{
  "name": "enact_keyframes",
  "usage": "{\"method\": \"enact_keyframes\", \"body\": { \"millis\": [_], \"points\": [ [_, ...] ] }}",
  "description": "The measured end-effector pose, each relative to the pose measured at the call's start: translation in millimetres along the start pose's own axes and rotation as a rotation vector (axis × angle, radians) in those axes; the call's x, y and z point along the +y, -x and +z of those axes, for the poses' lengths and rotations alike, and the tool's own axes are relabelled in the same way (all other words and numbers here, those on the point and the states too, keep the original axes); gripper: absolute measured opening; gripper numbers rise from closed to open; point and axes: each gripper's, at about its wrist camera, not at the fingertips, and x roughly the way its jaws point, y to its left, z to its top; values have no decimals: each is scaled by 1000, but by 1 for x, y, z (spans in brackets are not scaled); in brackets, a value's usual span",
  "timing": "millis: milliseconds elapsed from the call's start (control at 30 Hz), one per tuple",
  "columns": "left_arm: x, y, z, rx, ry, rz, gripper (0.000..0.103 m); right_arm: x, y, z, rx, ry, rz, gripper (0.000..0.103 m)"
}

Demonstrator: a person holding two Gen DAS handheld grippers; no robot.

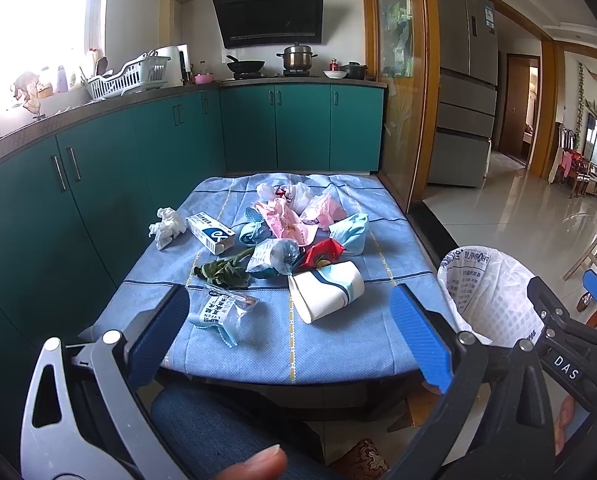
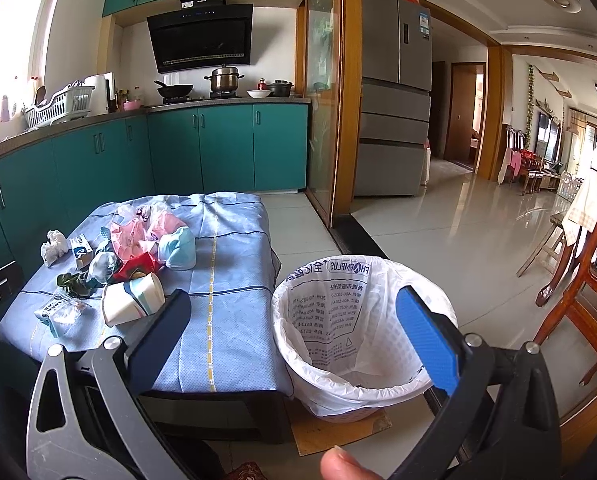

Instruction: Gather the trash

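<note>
Ahead of you, teal cabinets run beneath a counter where a steel pot and a black wok sit on the stove, under a dark range hood. A white dish rack stands near the window. To your right, a grey refrigerator fills the doorway side, with wooden chairs beyond.

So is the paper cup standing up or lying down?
Lying down. The paper cup rests on its side on the blue cloth.
</note>
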Motion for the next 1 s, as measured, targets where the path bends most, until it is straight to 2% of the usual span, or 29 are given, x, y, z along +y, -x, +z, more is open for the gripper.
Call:
{"method": "enact_keyframes", "body": {
  "millis": [1000],
  "points": [
    [3, -4, -2, 5, 7, 2, 100, 2, -7, -2, 16, 5, 0, 100]
  ]
}}
